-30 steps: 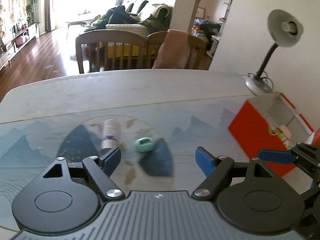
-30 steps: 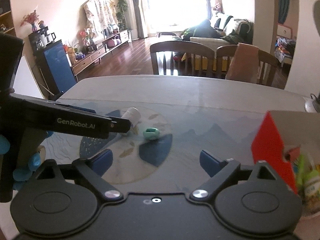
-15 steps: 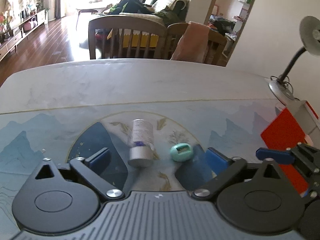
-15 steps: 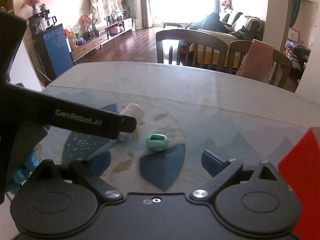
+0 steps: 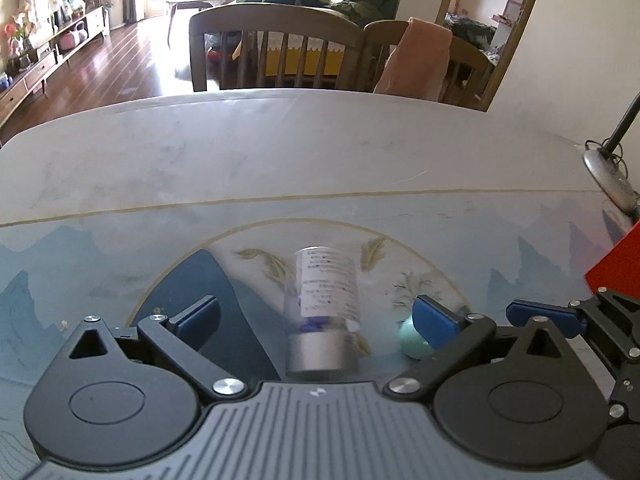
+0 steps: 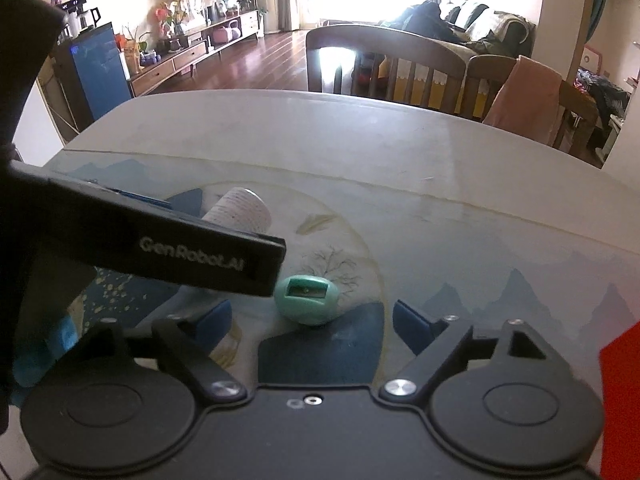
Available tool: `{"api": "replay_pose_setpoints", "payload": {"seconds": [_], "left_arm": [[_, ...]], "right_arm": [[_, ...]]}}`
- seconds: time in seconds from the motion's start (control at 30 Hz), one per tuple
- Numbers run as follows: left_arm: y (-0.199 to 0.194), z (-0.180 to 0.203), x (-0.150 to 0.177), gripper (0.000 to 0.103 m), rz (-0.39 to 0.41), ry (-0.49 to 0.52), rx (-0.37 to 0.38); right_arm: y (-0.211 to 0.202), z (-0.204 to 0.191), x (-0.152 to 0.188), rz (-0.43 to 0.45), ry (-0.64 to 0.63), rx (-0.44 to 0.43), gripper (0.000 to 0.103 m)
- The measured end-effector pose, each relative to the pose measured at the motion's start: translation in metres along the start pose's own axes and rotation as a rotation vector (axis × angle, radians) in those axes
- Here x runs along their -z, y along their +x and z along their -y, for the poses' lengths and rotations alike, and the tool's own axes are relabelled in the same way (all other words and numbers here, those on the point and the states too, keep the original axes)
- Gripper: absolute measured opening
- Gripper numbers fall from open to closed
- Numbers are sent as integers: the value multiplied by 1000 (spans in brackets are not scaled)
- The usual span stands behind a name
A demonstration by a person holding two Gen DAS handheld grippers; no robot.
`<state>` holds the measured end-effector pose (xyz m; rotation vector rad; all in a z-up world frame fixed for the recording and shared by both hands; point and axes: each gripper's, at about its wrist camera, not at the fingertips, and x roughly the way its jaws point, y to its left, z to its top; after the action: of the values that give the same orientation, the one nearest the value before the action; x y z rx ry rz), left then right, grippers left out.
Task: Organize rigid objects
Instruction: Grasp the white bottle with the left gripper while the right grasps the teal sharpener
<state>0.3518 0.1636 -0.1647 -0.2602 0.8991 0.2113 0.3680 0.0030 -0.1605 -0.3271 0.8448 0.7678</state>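
A white bottle (image 5: 326, 300) with a printed label and a silver cap lies on its side on the table, cap toward me. My left gripper (image 5: 316, 314) is open, one finger on each side of the bottle. A small teal egg-shaped sharpener (image 6: 307, 300) lies just right of the bottle; in the left wrist view it (image 5: 414, 342) is partly hidden behind the right finger. My right gripper (image 6: 310, 320) is open with the sharpener just ahead between its fingers. The bottle (image 6: 240, 210) is partly hidden behind the left gripper in the right wrist view.
A red box (image 5: 616, 264) stands at the table's right side, its edge also in the right wrist view (image 6: 622, 392). A lamp base (image 5: 608, 178) sits at the far right. Wooden chairs (image 5: 276, 46) stand beyond the far table edge (image 5: 280, 96).
Both grippers have moved forward and to the left. The bottle now lies between the left fingers and the sharpener sits close in front of the right gripper. The red box has slid out of view.
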Motion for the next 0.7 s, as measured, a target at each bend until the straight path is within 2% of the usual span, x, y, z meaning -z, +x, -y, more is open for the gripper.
{"api": "replay_pose_setpoints", "payload": {"seconds": [0.2,0.37,0.53,0.63,0.7], "left_arm": [[9,-3,3,103,13,4,-17],[8,-2,9,102,43,19,-32],[7,1,12,101,62,27,-49],[7,3,10,87,62,33,-51],[7,3,9,76,56,28,-43]], "right_arm": [[9,-5,2,-11,2,12,72],[12,-8,4,-21,2,25,55],[11,-7,4,-15,13,28,47],[10,-6,3,-15,15,28,38],[10,-6,2,-16,21,26,38]]}}
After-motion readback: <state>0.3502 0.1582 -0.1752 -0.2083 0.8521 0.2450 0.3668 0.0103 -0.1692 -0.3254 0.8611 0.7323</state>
